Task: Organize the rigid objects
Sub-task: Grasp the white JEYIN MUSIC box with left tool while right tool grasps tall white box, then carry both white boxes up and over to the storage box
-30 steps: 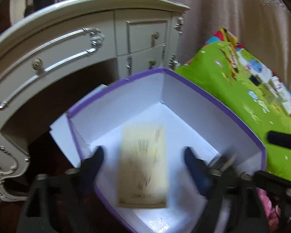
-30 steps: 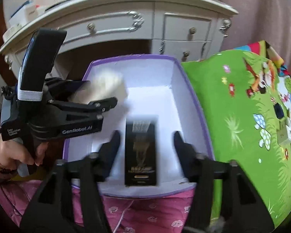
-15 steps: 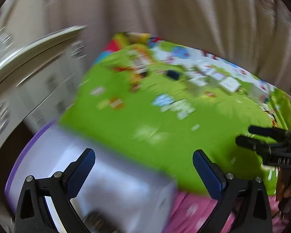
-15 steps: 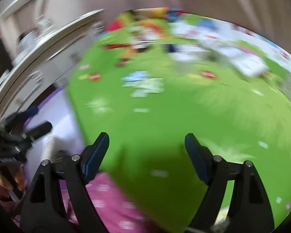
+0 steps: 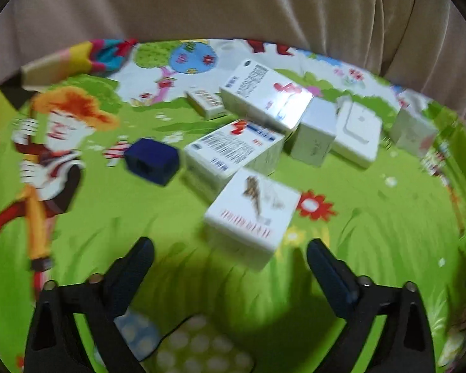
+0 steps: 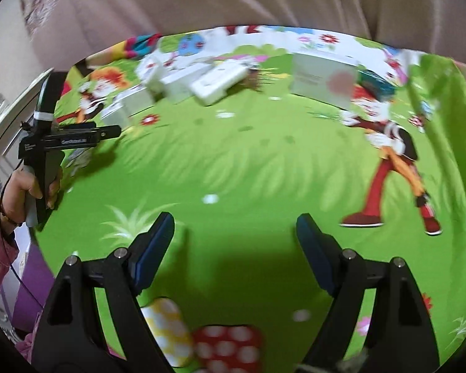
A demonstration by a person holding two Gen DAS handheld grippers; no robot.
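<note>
Both grippers have swung from the purple box to the green mat [image 5: 372,217]. Left gripper [image 5: 230,256] stands wide, closing, empty, near a white carton [image 5: 251,211]. Right gripper [image 6: 234,233] stands wide, empty; boxes [image 6: 214,82] far off; no container's contents visible.

The right gripper [image 6: 234,233] hangs over the green cartoon mat [image 6: 248,161], jaws apart with nothing between them; white boxes [image 6: 202,82] lie blurred at the mat's far edge. At left, a hand [image 6: 31,186] grips the left gripper [image 6: 108,130]; whether its jaws are apart cannot be told here.
</note>
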